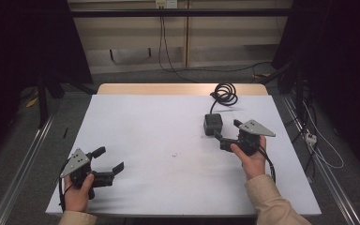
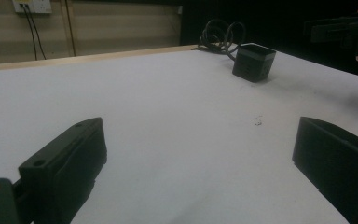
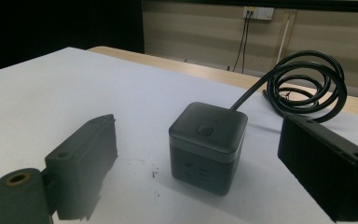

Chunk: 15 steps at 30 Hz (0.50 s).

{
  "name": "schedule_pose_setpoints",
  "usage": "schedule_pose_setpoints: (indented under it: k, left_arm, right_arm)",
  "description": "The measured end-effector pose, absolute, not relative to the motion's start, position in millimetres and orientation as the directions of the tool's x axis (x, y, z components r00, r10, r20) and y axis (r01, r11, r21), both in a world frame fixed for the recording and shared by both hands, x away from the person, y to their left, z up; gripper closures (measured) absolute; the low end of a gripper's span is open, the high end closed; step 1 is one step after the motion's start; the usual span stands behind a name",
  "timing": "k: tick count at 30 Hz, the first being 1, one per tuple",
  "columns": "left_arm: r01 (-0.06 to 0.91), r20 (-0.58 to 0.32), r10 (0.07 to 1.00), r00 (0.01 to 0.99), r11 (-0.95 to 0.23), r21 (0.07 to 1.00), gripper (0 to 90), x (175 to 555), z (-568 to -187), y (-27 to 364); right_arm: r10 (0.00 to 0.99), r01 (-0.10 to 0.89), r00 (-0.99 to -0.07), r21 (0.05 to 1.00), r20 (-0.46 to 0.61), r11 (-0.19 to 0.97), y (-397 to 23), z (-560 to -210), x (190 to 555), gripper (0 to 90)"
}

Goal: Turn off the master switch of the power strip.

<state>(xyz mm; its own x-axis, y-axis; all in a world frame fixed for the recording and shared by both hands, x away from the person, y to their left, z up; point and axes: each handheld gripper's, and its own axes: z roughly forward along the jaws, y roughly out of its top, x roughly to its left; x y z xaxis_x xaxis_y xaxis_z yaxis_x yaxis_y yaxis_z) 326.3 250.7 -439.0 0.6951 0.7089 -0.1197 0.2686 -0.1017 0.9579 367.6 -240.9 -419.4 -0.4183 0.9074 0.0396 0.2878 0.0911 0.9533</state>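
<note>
Two grippers sit over the white table point(image 1: 136, 117) in the high view. The left gripper point(image 1: 107, 160) rests near the front left corner with its jaws spread wide and nothing between them. The right gripper point(image 1: 227, 131) is held at the right, also spread wide, its jaws pointing at a dark cube power socket point(image 1: 213, 123) just ahead of them. The cube's black cable point(image 1: 225, 93) lies coiled near the table's far edge.

From the left gripper view, both jaws stand far apart over bare table, and the cube point(image 2: 253, 61) is well off, toward the far right.

Seen from the right gripper view, the cube point(image 3: 208, 145) stands upright between the lines of the two jaws but a little beyond their tips, untouched, with the coil point(image 3: 307, 83) behind it.

The step in hand looks like the approach to a grasp. The next move likely calls for pushing the right gripper forward until the jaws flank the cube's side walls, then closing squarely, since the smooth faces could slip.
</note>
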Motion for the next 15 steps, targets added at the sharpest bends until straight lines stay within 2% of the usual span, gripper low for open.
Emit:
schedule_pose_setpoints:
  k: [15]
  left_arm:
    - [0.268, -0.12, 0.709, 0.695, -0.101, 0.958, 2.4, 326, -439, 250]
  right_arm:
    - [0.913, 0.29, -0.407, 0.953, 0.036, 0.092, -241, -417, 379, 14.4]
